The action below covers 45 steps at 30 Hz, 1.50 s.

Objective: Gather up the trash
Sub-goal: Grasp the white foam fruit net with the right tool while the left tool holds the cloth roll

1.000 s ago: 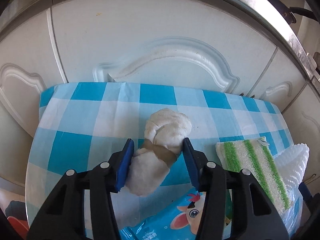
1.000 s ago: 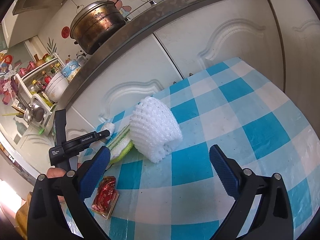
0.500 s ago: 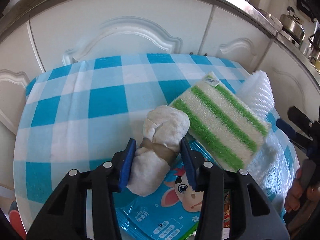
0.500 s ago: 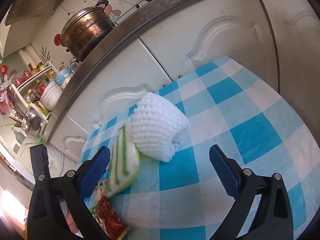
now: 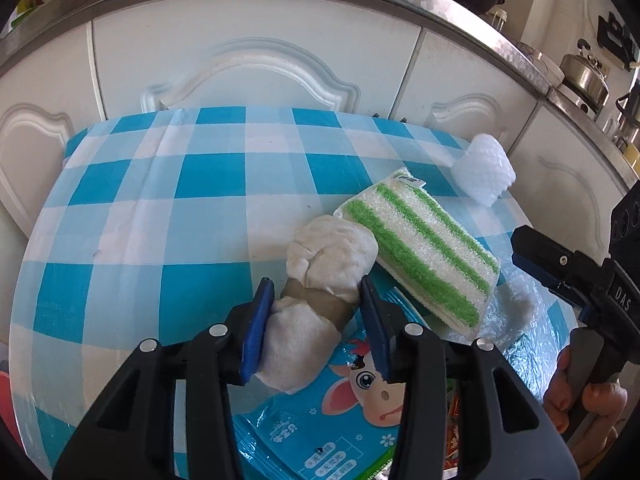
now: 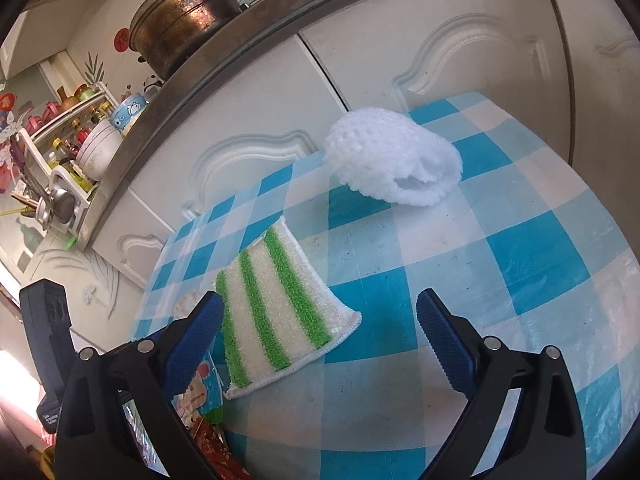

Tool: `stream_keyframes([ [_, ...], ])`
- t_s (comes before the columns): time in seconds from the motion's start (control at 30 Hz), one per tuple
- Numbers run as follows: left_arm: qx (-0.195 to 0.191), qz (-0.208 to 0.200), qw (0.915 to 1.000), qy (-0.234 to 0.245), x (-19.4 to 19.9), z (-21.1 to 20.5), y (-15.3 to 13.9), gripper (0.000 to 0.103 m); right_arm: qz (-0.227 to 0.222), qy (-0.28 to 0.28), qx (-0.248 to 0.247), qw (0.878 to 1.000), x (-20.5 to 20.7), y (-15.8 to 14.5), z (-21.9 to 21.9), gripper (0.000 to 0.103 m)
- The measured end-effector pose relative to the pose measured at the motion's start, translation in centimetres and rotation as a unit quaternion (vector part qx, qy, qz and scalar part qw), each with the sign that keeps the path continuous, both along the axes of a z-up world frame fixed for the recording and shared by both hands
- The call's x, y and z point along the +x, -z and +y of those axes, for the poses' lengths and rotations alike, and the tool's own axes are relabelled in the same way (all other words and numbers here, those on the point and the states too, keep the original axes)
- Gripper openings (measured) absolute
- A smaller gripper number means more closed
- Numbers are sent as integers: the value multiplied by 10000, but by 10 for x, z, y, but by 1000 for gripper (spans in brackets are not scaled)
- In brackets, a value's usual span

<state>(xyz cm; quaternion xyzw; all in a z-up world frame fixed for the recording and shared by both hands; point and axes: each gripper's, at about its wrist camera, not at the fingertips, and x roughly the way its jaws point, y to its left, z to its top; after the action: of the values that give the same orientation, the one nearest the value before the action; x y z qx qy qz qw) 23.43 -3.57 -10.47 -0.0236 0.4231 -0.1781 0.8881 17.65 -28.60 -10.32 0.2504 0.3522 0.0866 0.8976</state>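
My left gripper is closing on a white crumpled wad bound with a brown band, and both blue pads press its sides. The wad hangs over a blue wet-wipes packet, beside a green-striped scouring pad. A white foam fruit net lies further back right. My right gripper stands open and holds nothing, with the striped pad on the table just beyond its left finger and the foam net farther off. In the left wrist view the right gripper shows at the right edge, a hand below it.
A blue-and-white checked cloth covers the table. White cabinet doors rise close behind its far edge. A red wrapper and the wipes packet lie near the front left. A brass pot stands on the counter above.
My left gripper has carried the wad to the right, from bare cloth to over the wipes packet beside the striped pad. The right view now has the striped pad closer.
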Motion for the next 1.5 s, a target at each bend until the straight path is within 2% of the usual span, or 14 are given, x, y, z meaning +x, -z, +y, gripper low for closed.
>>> stream_keyframes([
  [0.3,-521,-157,9976,-426,-17,31,-11,44,-113,677,61,9976,-11,-7,-32,97],
  [0.47,-859,-165,9949,-502,-36,51,-16,44,205,780,562,9952,-4,-5,-55,97],
  [0.63,-1064,-217,9924,-577,-54,67,-17,44,476,746,656,9939,19,1,-62,97],
  [0.9,-1218,-184,9896,-742,-75,88,-9,44,296,423,395,9979,65,-5,-49,97],
  [0.97,-1201,-162,9897,-769,-78,92,-6,44,309,442,176,9984,76,-6,-43,96],
  [1.03,-1193,-126,9897,-776,-79,94,-3,44,335,468,1,9983,85,-6,-39,92],
  [1.1,-1203,-111,9896,-786,-81,98,-2,44,440,488,-126,9978,93,-4,-36,70],
  [1.23,-1230,-92,9892,-794,-83,103,0,44,582,510,-355,9964,100,2,-33,68],
  [1.3,-1230,-84,9892,-792,-83,104,1,44,579,529,-625,9950,98,2,-29,59],
  [1.4,-1283,-56,9885,-798,-84,107,1,44,523,567,-927,9927,92,2,-24,55],
  [1.5,-1300,-49,9883,-800,-86,109,1,44,465,628,-1009,9918,84,1,-24,53],
])
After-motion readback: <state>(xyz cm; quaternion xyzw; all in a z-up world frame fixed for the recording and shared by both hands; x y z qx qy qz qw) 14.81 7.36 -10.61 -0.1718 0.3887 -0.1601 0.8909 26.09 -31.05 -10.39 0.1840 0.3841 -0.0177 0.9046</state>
